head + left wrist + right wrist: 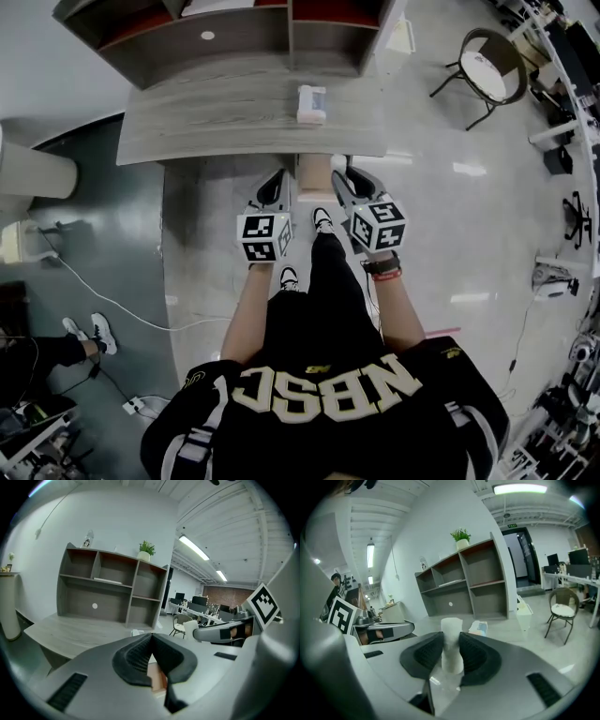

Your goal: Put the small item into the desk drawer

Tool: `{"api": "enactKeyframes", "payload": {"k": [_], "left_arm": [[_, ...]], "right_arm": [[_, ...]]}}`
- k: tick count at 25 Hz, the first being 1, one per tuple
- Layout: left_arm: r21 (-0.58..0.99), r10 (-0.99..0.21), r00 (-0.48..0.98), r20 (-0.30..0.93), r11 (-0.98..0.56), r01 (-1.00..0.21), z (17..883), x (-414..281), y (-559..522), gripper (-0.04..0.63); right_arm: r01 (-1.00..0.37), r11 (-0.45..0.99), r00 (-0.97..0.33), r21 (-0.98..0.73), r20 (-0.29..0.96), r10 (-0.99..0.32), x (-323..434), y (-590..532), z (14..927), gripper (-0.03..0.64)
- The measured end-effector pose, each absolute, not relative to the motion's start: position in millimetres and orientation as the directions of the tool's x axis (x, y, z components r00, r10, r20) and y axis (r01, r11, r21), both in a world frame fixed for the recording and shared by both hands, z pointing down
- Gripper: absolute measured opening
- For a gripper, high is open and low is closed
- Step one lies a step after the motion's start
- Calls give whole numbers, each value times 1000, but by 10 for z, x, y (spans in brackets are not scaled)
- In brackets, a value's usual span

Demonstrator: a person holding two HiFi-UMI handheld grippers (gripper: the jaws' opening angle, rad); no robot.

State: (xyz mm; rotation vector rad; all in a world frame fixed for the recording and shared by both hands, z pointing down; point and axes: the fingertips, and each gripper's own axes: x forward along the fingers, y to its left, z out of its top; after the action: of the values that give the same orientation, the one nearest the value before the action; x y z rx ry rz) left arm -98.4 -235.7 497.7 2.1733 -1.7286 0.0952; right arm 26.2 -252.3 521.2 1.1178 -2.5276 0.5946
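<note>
Your left gripper [151,638] has its jaws together at the tips, with nothing gripped. Only its own view shows this. Under the pads it also shows a tan patch I can't identify.

The head view gives what neither gripper view does. Both grippers are held side by side just below the front edge of the desk [234,127], above your two shoes [322,219]. A tan panel [314,173] sits between the grippers under that edge.

Your right gripper [451,639] is clamped on the item [451,648], a white cylinder. It stands upright between the pads, and its top rises above them. Only the right gripper view shows it; from the head view I can't make it out.

The plant [146,549] on top of the shelf [234,37] appears in both gripper views but not from above.

Counted, left to right:
- Two grippers, each with one marker cube [265,236].
- One item, in the right jaws.
- One desk carrying one shelf.
- One plant.
- One packet [311,103] lying on the desk in front of the shelf.
- One chair [487,61] well off to the right on the floor.
</note>
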Motion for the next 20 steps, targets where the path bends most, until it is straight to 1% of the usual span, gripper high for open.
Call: {"api": "enactKeyframes", "payload": {"k": [11, 20], "left_arm": [[249, -901, 263, 345, -182, -951, 5424, -965, -2452, 14], [253, -877, 281, 389, -191, -948, 5764, -933, -2495, 14]], "right_arm": [[-742, 608, -643, -284, 558, -524, 270, -2665, 5967, 118], [-711, 667, -624, -222, 637, -453, 242, -2685, 6432, 118]]}}
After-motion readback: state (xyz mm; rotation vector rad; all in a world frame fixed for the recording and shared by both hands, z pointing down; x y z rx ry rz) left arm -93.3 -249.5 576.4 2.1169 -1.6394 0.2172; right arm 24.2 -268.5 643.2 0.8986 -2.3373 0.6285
